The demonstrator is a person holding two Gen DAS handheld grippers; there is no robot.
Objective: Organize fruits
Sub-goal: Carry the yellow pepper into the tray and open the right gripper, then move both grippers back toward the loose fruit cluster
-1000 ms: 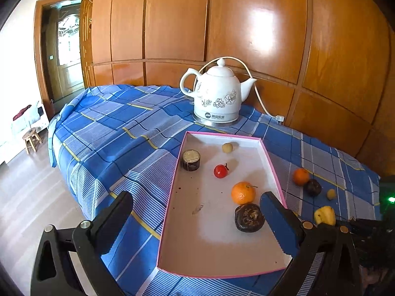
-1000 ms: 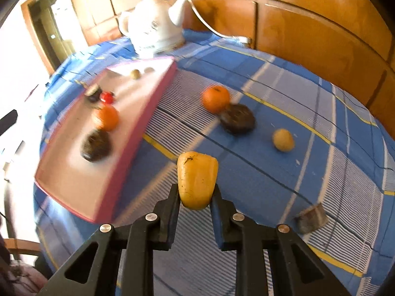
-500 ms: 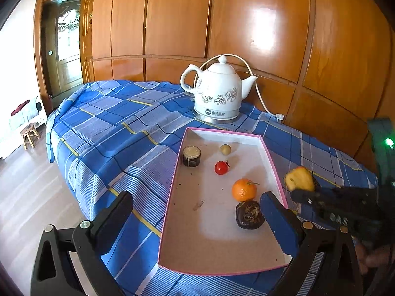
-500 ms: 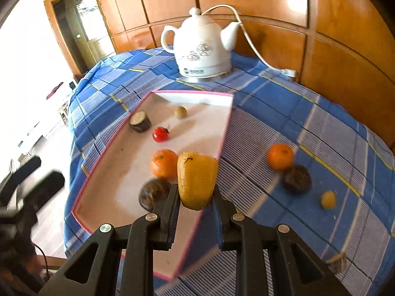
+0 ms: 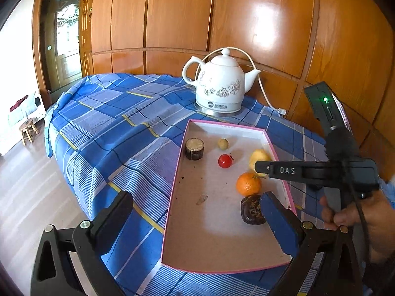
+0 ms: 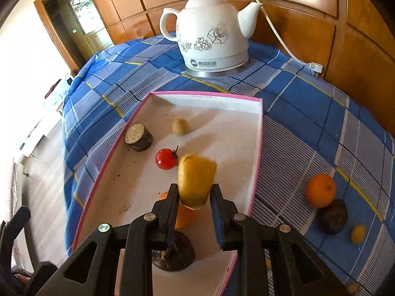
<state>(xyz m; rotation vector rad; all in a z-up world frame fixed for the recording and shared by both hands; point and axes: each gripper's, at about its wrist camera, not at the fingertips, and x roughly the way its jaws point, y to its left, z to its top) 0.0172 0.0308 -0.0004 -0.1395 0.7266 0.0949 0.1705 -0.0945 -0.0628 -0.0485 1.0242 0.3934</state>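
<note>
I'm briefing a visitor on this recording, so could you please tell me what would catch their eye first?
The yellow pepper between the right gripper's opening jaws, over the pink-rimmed tray. Next, the white floral kettle behind the tray on the blue checked cloth.

Glossy white ceramic kettle, checked cloth (woven), varnished wood panelling behind.

Both wrist views near, angled down at pink tray; kettle shared behind.
</note>
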